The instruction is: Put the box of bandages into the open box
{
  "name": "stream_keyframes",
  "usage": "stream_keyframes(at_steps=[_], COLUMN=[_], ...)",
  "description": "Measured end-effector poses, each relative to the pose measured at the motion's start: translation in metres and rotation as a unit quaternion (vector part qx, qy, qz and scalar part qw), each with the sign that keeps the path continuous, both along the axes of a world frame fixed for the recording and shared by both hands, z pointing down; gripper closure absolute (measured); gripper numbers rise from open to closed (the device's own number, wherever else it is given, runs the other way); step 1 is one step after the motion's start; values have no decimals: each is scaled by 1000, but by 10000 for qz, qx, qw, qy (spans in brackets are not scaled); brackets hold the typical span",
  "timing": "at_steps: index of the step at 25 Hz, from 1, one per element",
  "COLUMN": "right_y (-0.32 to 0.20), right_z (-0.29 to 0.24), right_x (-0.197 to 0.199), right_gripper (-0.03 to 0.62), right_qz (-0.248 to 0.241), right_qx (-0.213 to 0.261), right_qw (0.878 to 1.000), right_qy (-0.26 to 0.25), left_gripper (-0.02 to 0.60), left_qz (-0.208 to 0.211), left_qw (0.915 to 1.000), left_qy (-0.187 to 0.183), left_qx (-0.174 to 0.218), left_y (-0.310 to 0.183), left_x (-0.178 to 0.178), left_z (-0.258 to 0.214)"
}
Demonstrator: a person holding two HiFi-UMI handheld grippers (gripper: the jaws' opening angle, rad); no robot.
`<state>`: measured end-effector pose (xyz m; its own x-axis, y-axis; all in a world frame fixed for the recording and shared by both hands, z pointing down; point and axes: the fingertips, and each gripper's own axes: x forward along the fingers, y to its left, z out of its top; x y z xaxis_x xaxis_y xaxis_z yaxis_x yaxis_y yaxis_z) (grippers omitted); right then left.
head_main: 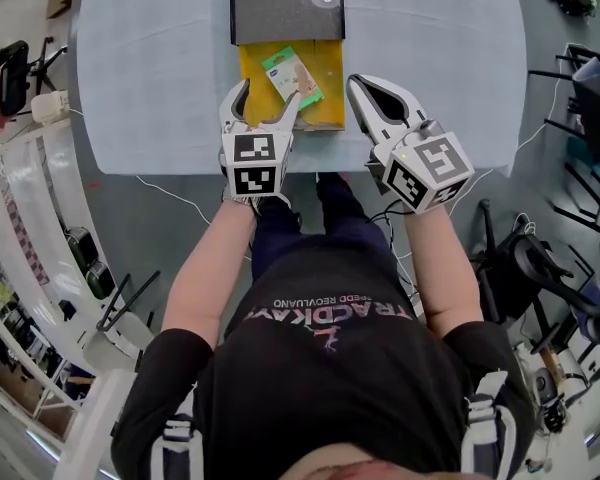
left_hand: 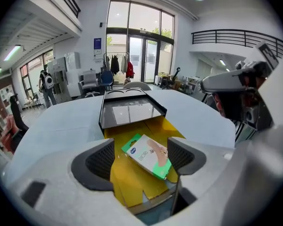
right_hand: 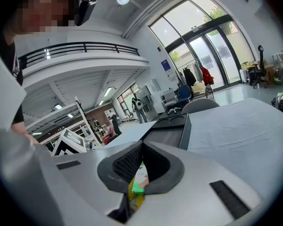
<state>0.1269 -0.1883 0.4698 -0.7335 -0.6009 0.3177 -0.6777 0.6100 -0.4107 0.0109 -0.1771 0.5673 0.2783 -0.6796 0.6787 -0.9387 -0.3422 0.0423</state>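
The box of bandages (head_main: 292, 76), white and green, lies tilted inside the open yellow box (head_main: 255, 73) at the table's near edge. My left gripper (head_main: 268, 96) stands open at the yellow box's front left. In the left gripper view the bandage box (left_hand: 148, 155) shows between the wide jaws of the gripper (left_hand: 141, 157), resting on the yellow floor (left_hand: 127, 182), and neither pad touches it. My right gripper (head_main: 360, 86) is shut and empty just right of the yellow box. Past its closed tips (right_hand: 140, 161) a sliver of the bandage box (right_hand: 139, 182) shows.
A black lid (head_main: 285, 8) lies flat behind the yellow box, joined to it. The table (head_main: 150, 88) has a pale blue cover, and its near edge runs just under the grippers. Cables, stands and gear (head_main: 570, 278) crowd the floor on both sides.
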Motion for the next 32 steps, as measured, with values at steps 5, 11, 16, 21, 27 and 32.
stream_keyframes(at_steps=[5, 11, 16, 21, 27, 32], right_y=[5, 13, 32, 52, 79, 111], right_z=[-17, -52, -92, -134, -172, -188], right_x=[-17, -32, -45, -64, -89, -108], right_gripper=[583, 583, 583, 583, 583, 583], right_qz=[26, 386, 651, 818, 928, 1045], right_qx=[161, 498, 836, 1192, 1553, 1689], right_qw=[9998, 9978, 9941, 9893, 9831, 9794], right_qy=[120, 192, 215, 206, 293, 378], left_gripper=[234, 517, 555, 557, 565, 565], left_qz=[147, 267, 528, 836, 1195, 1329], left_qw=[9994, 9944, 9852, 9702, 9538, 9464], left_qy=[98, 260, 792, 1286, 1588, 1794], left_qx=[311, 985, 1425, 1874, 2252, 2334], left_y=[6, 16, 36, 54, 76, 103], left_x=[-15, -38, -50, -63, -82, -101], left_z=[-33, -90, -150, -207, -249, -261])
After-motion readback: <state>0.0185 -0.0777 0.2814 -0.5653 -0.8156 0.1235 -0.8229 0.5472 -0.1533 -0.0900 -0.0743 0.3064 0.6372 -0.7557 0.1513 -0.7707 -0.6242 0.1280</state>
